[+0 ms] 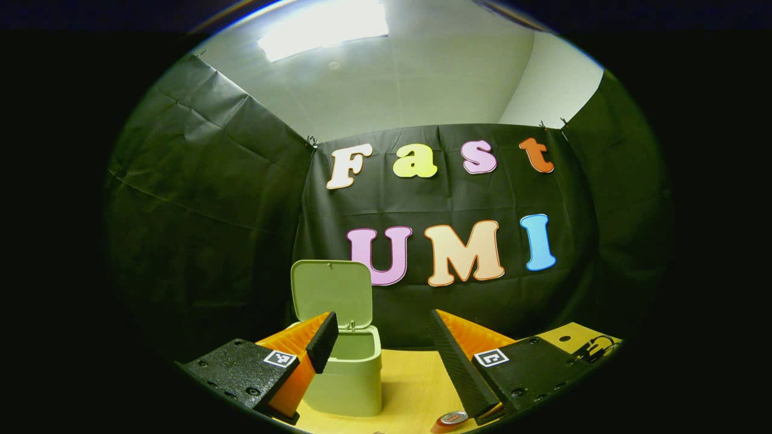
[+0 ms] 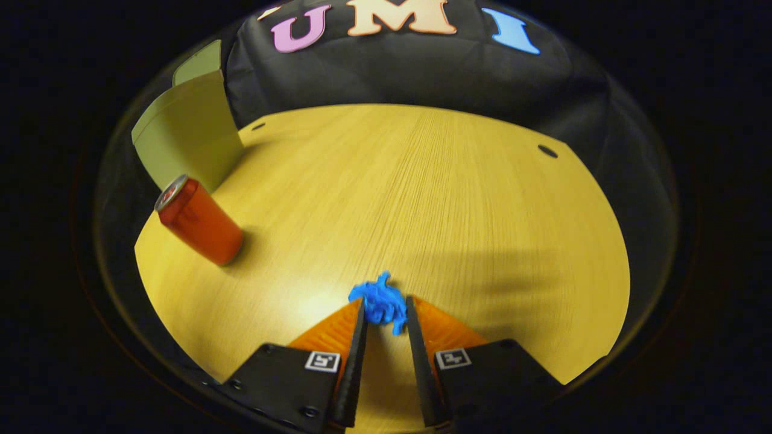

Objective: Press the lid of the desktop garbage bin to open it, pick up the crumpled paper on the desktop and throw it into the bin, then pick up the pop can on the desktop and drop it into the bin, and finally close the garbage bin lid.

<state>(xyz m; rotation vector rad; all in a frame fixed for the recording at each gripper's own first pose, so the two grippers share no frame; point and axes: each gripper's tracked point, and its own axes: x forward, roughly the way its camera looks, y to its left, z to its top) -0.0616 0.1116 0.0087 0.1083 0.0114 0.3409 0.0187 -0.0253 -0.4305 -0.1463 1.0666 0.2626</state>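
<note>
right gripper view: the right gripper [image 2: 385, 313] points down at the wooden desktop [image 2: 422, 193], its two fingers drawn close together with the crumpled paper [image 2: 380, 301], a small bright blue wad, clamped between their tips. the wad looks to be on or just above the wood near the desktop's near edge, and part of it bulges out past the fingertips. a pale patch of light falls on the wood just to the left of the fingers.

farther out, toward the desktop's left edge, the pop can [image 2: 199, 220] stands upright, red-orange with a silver top, well apart from the paper. behind the can, at the far left corner, stands the garbage bin [image 2: 187, 129], pale green, with its lid [image 2: 199, 62] rising above the body. the rest of the wood is bare, apart from two small dark holes near the far edge. black cloth closes the booth behind it.

left gripper view: the left gripper [image 1: 380, 328] is held level above the desktop [image 1: 410, 380], its fingers spread wide apart with nothing between them. just past its left finger stands the garbage bin [image 1: 347, 374], lid [image 1: 332, 293] tipped up and back so the inside shows. the top of the pop can [image 1: 451, 419] peeks in at the lower edge, beside the right finger. a white ceiling with a bright light panel sits above the black cloth.
</note>
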